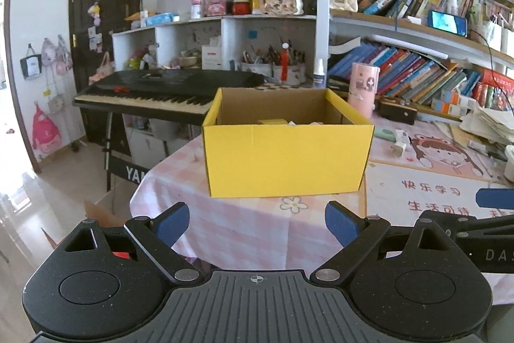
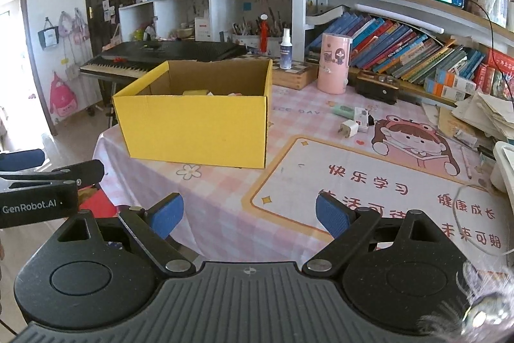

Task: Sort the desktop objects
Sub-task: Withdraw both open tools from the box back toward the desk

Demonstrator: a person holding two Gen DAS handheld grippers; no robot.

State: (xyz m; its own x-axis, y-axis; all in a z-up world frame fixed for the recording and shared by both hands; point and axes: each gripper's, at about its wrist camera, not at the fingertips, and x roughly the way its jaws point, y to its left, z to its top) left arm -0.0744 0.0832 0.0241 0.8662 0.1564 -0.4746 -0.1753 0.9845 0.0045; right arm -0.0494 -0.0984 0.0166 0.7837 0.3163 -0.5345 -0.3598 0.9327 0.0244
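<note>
One yellow box [image 2: 196, 130], one white charger [image 2: 348, 128], one pink canister [image 2: 334, 63]

Both wrist views look slightly down, sharing the yellow box [image 1: 286, 159] [image 2: 196, 130] nearby

Left gripper [image 1: 257, 224] fingers spread wide, right gripper [image 2: 250, 216] likewise, both empty

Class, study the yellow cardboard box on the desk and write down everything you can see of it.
The yellow cardboard box is an open-topped rectangular carton, bright yellow outside and plain brown inside, with no lid or flaps showing. It stands upright on the pink checked tablecloth, near the desk's edge beside the keyboard. A few small items lie inside, among them something yellow; most of them are hidden by the front wall. Neither gripper touches it: the left gripper and right gripper are both open and empty, short of it.
</note>
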